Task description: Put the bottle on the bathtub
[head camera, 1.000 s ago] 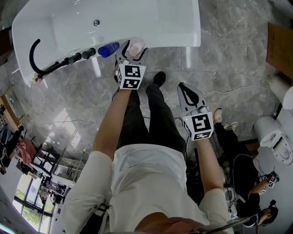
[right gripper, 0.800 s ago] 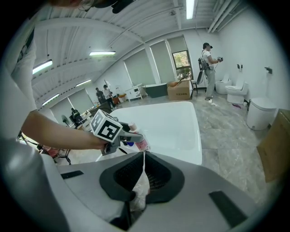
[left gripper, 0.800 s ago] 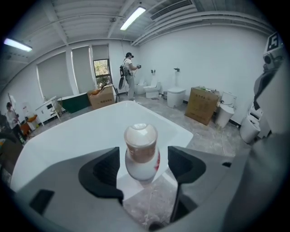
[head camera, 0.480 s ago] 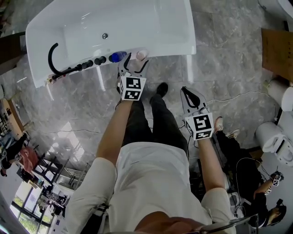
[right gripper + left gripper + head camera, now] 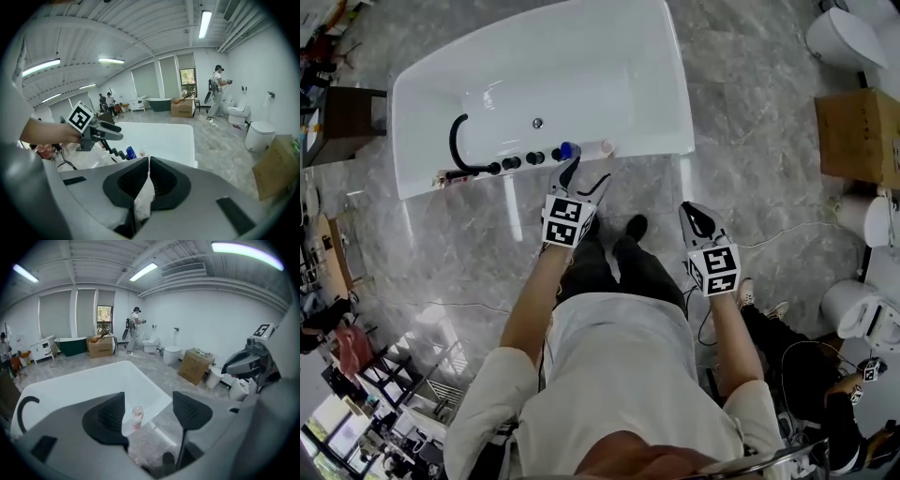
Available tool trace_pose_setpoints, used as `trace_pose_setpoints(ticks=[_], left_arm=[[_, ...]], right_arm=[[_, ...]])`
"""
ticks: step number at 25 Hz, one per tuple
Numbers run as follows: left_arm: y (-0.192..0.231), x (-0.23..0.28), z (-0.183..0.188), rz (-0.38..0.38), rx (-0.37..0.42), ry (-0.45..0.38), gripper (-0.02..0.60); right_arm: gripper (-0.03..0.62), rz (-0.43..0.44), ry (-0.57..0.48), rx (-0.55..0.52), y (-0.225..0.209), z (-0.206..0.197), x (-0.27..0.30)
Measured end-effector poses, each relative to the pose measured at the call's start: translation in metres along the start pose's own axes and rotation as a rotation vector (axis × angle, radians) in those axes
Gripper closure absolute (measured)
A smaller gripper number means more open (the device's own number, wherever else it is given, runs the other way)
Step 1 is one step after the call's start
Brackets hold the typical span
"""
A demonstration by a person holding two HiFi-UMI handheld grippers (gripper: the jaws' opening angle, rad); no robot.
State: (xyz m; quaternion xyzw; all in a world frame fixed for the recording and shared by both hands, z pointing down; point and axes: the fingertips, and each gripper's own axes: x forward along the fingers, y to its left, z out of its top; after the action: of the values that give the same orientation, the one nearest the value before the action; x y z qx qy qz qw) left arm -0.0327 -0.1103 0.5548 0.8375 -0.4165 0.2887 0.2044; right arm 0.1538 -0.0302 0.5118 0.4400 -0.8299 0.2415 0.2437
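Observation:
A small clear bottle (image 5: 607,147) with a pinkish label stands upright on the near rim of the white bathtub (image 5: 675,112). My left gripper (image 5: 581,178) hangs open a short way in front of the rim, apart from the bottle. In the left gripper view the bottle (image 5: 137,417) shows between the spread jaws of the left gripper (image 5: 147,414), farther off on the bathtub (image 5: 93,385). My right gripper (image 5: 698,217) is shut and empty, off to the right over the floor. The right gripper view shows the right gripper (image 5: 148,180) closed, and beyond it the left gripper (image 5: 115,140), the bottle (image 5: 142,152) and the bathtub (image 5: 164,136).
A blue bottle (image 5: 566,150), black knobs (image 5: 520,161) and a black spout (image 5: 455,150) share the tub's rim. A cardboard box (image 5: 853,136) and toilets (image 5: 853,300) stand on the marble floor at the right. A person sits at lower right (image 5: 806,356).
My left gripper, whose jaws stood around the bottle, has drawn back from the rim, leaving the bottle standing there. The head view has pulled away from the tub. The right gripper stays shut.

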Motion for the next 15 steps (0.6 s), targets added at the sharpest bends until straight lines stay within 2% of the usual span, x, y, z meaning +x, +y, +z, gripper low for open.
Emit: trace_pose_setpoints(ticks=[8, 12, 15], left_arm=[[-0.011, -0.088, 0.033, -0.044, 0.060, -0.088, 0.309], [-0.007, -0.139, 0.050, -0.048, 0.093, -0.153, 0.374], [-0.006, -0.176, 0.055, -0.049, 0.097, -0.175, 0.390]], right_arm=[[0.560, -0.064, -0.086, -0.031, 0.024, 0.041, -0.045], [0.560, -0.101, -0.131, -0.037, 0.046, 0.061, -0.063], [0.560, -0.113, -0.158, -0.040, 0.067, 0.075, -0.079]])
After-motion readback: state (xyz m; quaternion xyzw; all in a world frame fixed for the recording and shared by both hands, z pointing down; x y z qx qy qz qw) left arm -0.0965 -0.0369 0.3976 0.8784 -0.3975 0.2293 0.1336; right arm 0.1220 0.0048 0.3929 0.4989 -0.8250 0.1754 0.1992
